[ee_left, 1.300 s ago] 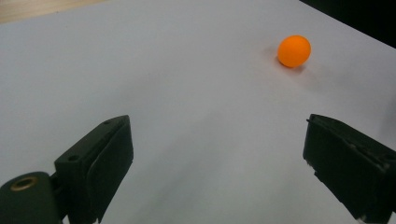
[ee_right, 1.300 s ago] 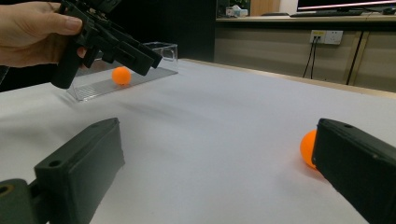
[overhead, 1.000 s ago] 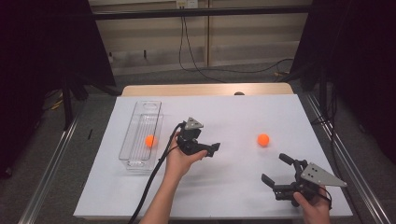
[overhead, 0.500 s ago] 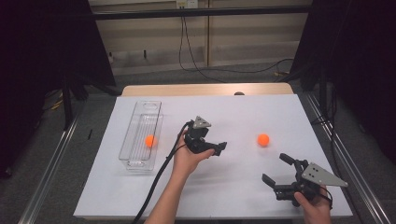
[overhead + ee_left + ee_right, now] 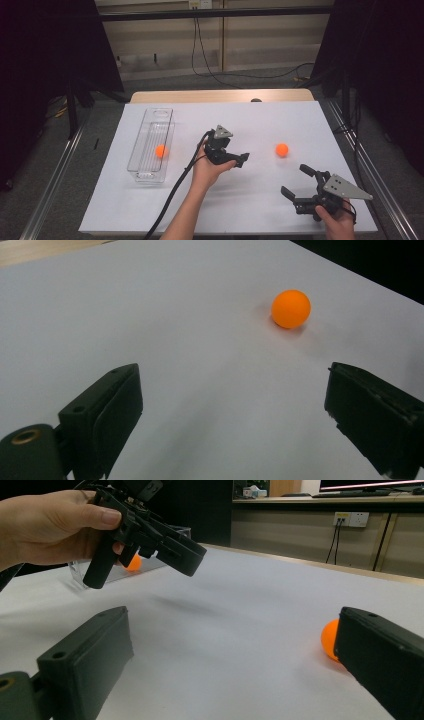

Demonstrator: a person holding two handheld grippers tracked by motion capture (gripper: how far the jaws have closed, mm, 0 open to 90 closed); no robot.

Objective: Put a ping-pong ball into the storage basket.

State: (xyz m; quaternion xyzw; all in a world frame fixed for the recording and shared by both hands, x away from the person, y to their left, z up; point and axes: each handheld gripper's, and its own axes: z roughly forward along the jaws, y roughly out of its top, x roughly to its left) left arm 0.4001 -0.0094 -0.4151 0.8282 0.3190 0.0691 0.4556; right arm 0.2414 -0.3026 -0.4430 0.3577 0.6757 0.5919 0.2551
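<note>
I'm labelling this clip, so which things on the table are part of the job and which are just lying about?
Part of the job:
- orange ball on the sheet, ahead of the open left claw
- clear tray
- orange ball in the tray

Lying about:
- right claw, open and idle
- floor cables

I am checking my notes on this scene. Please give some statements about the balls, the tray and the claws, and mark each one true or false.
1. One orange ball lies in the clear tray. True.
2. The left claw holds the loose ball. False: its jaws are open and empty, and that ball lies apart on the table.
3. The right claw is open. True.
4. The tray stands right of the loose ball. False: it stands at the left.
5. Both balls are green. False: both are orange.
</note>
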